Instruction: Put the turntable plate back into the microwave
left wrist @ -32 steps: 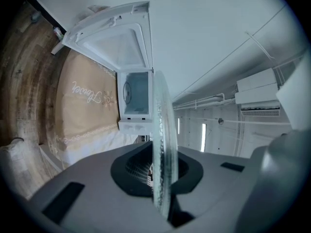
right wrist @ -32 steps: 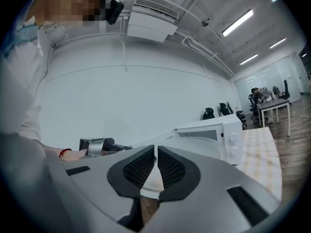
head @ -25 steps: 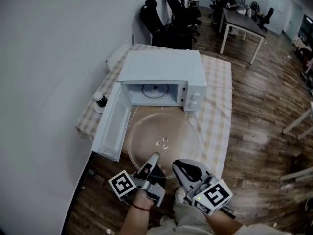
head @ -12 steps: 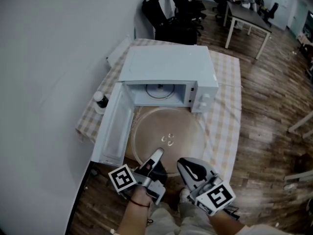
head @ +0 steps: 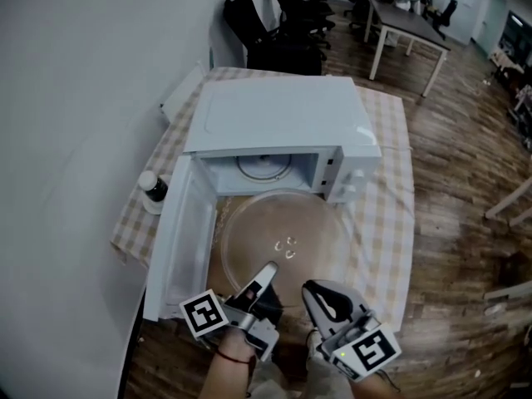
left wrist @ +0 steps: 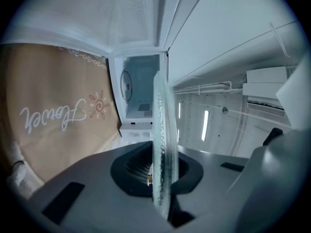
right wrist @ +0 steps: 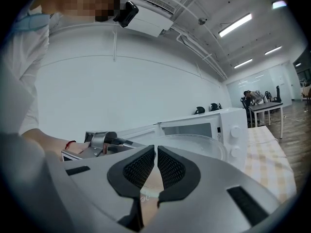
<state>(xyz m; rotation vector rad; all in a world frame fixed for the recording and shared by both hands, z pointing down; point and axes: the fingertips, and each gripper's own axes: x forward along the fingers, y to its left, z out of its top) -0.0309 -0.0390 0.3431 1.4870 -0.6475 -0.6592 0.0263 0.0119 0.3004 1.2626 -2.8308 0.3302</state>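
Note:
The clear glass turntable plate [head: 287,235] hangs level just in front of the open white microwave [head: 278,123]. Its far rim is at the mouth of the cavity [head: 264,166], where a roller ring lies on the floor. My left gripper [head: 268,274] is turned on its side and shut on the plate's near rim. In the left gripper view the plate [left wrist: 159,144] stands edge-on between the pads of my left gripper [left wrist: 158,176], with the cavity [left wrist: 141,98] ahead. My right gripper [head: 309,291] is at the near rim too. In the right gripper view my right gripper [right wrist: 155,165] has its pads together, and the plate [right wrist: 194,144] lies just beyond them.
The microwave door [head: 179,239] hangs open to the left of the plate. A dark bottle [head: 152,187] stands left of the microwave on the checked tablecloth [head: 391,214]. Brown paper [head: 216,260] lies under the plate. Office chairs [head: 258,23] and a desk [head: 407,23] stand farther back.
Both grippers have carried the plate forward and a little down, so its far rim now reaches the microwave's opening. My head has come closer to the microwave.

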